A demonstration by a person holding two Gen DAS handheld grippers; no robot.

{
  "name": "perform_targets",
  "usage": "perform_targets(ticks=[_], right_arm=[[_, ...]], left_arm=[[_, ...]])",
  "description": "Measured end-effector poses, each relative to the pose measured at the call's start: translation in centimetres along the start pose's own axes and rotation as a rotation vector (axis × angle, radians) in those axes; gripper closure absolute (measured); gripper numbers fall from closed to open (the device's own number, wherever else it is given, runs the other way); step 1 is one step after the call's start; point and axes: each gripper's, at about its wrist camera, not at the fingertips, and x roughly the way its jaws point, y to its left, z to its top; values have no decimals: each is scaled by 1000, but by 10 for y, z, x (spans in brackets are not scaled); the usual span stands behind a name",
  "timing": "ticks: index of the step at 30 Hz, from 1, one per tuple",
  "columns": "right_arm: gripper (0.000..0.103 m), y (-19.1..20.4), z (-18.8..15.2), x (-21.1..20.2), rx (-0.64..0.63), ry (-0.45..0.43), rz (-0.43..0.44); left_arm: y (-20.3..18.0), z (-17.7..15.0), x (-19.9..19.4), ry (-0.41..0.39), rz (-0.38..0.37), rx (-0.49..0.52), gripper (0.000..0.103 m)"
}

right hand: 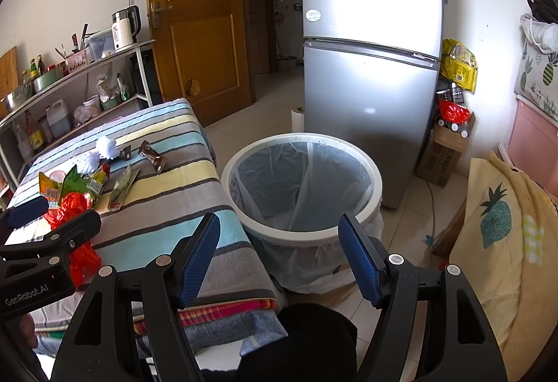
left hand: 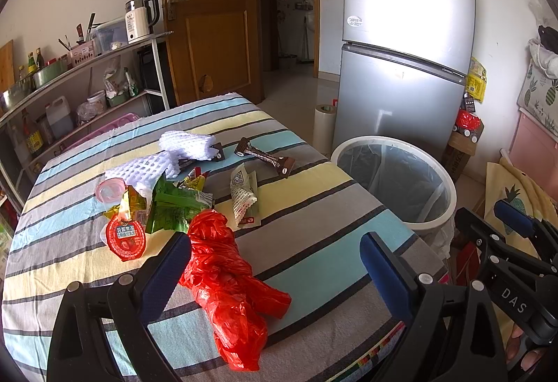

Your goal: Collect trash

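Observation:
A crumpled red plastic bag [left hand: 226, 281] lies on the striped tablecloth [left hand: 314, 225], between and just ahead of my open left gripper [left hand: 275, 263]. Behind it lie a red jelly cup lid [left hand: 125, 237], green wrappers [left hand: 174, 204], a printed wrapper [left hand: 242, 195], brown candy wrappers [left hand: 265, 157] and white foam netting [left hand: 164, 158]. A white trash bin [right hand: 301, 186] with a clear liner stands on the floor beside the table. My right gripper [right hand: 279, 253] is open and empty, above the table's corner, facing the bin. It also shows in the left wrist view [left hand: 516, 225].
A silver fridge [right hand: 369, 68] stands behind the bin. A metal shelf rack [left hand: 80, 85] with a kettle and bottles lines the left wall. A yellow pineapple-print cloth [right hand: 502, 242] lies at the right. A wooden door [left hand: 212, 15] is at the back.

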Motion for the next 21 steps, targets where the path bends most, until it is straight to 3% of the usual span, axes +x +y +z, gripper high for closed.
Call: perform_targets(ticks=[21], right_arm=[[32,-1,1,0,0,-1,0]], left_arm=[[1,0,0,-3,-1,2,5]])
